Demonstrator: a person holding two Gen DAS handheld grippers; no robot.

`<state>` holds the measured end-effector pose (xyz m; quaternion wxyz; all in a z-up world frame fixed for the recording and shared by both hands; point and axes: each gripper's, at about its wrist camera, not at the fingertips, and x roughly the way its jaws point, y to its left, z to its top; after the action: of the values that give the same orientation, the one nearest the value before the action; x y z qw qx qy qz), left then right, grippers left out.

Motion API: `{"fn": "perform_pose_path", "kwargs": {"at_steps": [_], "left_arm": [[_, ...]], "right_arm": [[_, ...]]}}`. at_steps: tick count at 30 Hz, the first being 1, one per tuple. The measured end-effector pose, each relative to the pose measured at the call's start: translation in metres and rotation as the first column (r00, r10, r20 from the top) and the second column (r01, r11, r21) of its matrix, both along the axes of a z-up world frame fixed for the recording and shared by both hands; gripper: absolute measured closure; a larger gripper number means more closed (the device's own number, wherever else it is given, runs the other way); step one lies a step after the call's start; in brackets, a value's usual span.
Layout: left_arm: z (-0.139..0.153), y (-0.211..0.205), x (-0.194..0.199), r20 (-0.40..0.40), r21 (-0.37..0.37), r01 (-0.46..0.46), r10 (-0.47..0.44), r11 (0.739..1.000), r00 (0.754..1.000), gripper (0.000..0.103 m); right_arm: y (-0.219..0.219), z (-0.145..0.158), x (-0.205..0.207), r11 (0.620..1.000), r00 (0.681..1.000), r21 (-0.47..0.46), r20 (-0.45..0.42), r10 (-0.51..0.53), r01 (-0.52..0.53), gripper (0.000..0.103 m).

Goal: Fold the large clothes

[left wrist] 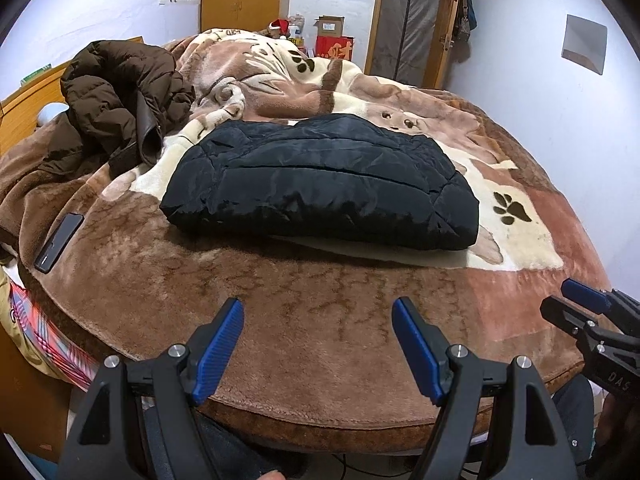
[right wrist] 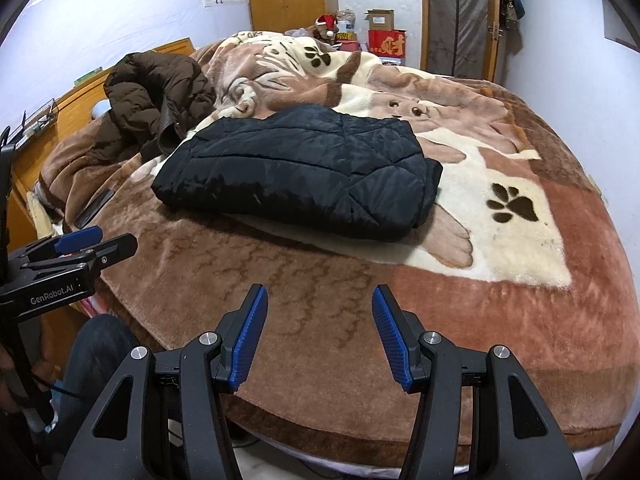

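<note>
1. A plush fleece blanket [left wrist: 320, 320] covers the bed, its pile soft and mottled in brown, with cream and rust panels printed with dark paw marks [left wrist: 510, 206]
2. The black jacket [left wrist: 320, 188] is quilted, slightly glossy nylon with stitched seams; it lies folded into a thick, roughly rectangular pad in the middle of the bed, resting on the cream part of the blanket
3. In the right wrist view the same black jacket [right wrist: 304, 172] shows diamond-like stitching and a doubled edge on its right side
4. A brown puffer coat [left wrist: 120, 96] sits crumpled in a heap to the left, apart from the black one
5. A flat dark phone [left wrist: 59, 242] lies near the bed's left edge
6. The left claw [left wrist: 318, 346] is released, its ribbed blue pads wide apart over the blanket's near edge, holding nothing
7. The right claw [right wrist: 320, 334] is likewise released and empty, well short of the jacket
</note>
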<state>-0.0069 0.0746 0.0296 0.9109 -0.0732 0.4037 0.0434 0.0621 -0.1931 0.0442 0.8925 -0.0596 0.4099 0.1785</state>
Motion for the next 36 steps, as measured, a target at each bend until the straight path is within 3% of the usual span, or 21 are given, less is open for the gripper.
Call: {"fn": "perform_pose_path", "kwargs": {"at_steps": [36], "left_arm": [[-0.0006, 0.0047, -0.0036, -0.004, -0.003, -0.01, 0.01, 1.0, 1.0, 0.025]], "right_arm": [[0.0035, -0.0004, -0.0004, 1.0, 1.0, -0.003, -0.008, 0.005, -0.005, 0.048]]}}
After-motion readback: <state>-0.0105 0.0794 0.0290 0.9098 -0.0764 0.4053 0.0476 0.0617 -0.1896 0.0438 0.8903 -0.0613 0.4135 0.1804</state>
